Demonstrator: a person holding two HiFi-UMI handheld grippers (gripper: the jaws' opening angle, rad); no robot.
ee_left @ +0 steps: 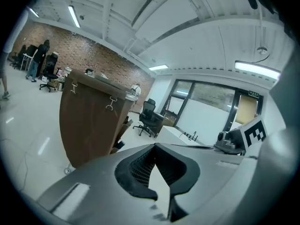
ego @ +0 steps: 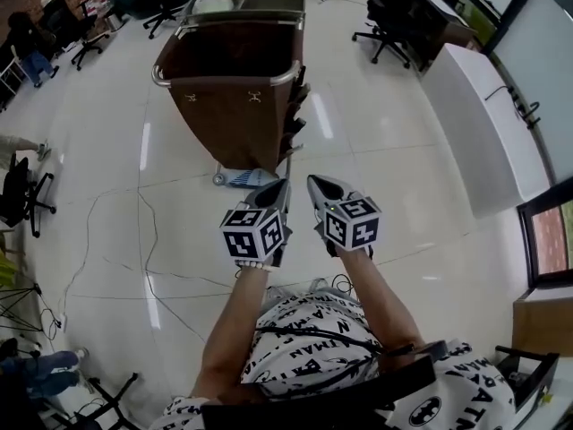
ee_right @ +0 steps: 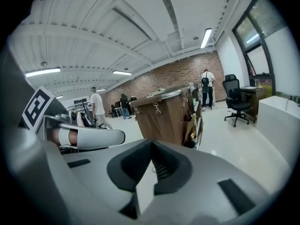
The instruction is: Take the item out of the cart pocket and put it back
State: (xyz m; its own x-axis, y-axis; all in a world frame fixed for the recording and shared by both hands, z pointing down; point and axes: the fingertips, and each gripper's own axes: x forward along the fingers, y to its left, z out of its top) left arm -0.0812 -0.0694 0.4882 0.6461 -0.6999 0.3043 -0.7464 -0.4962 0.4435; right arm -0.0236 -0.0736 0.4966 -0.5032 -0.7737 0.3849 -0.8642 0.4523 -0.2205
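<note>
A brown service cart (ego: 228,88) stands on the white floor ahead of me, with a row of side pockets (ego: 295,106) down its right flank holding dark items that are too small to make out. Both grippers are held side by side in the air, well short of the cart. My left gripper (ego: 276,189) has its jaws shut on nothing, and so does my right gripper (ego: 320,184). The left gripper view has the cart (ee_left: 91,121) beyond the closed left gripper (ee_left: 154,146). In the right gripper view the pockets (ee_right: 193,121) show past the closed right gripper (ee_right: 151,142).
A blue-and-white object (ego: 242,177) lies by the cart's wheel. Black office chairs (ego: 389,16) stand at the back right, and a long white counter (ego: 483,124) runs along the right. Thin cables (ego: 148,267) trail over the floor at left. People stand far off near the brick wall (ee_right: 206,81).
</note>
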